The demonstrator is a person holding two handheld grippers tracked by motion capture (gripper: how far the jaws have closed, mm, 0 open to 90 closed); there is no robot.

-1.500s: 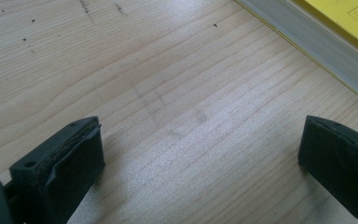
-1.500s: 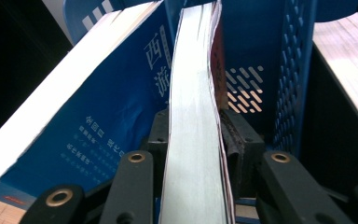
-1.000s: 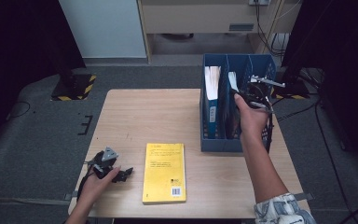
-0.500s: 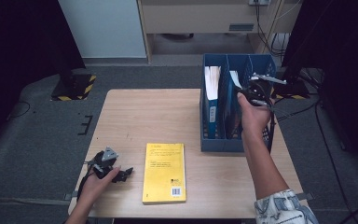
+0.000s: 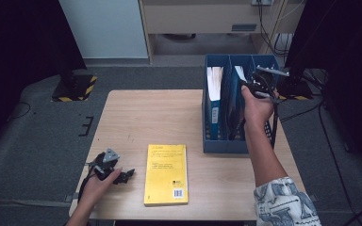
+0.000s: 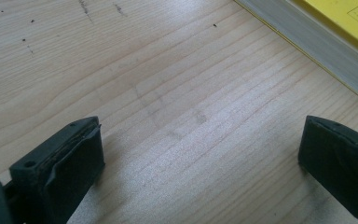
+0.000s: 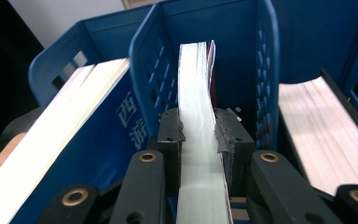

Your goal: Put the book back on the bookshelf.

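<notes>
My right gripper [image 7: 199, 135] is shut on a thin book [image 7: 193, 74] that stands in the middle compartment of a blue file rack [image 5: 226, 143]. Both pads press on the book's white page edges. In the high view the right gripper [image 5: 253, 87] sits over the rack's middle slot with the book [image 5: 240, 74] beneath it. A yellow book [image 5: 166, 174] lies flat near the table's front edge. To its left my left gripper [image 5: 128, 174] rests on the wood. Its jaws stand wide open in the left gripper view [image 6: 200, 154], with bare table between them and the yellow book [image 6: 349, 18] beyond.
A blue-covered book [image 5: 214, 89] with white pages fills the rack's left compartment [image 7: 51, 140]. More pages [image 7: 326, 135] lie in the right compartment. The rack stands at the wooden table's [image 5: 155, 117] right side. Cables and dark stands surround the table on the floor.
My right hand has shifted a little up and away at the rack, with the book between its jaws. The left hand and the yellow book have stayed put.
</notes>
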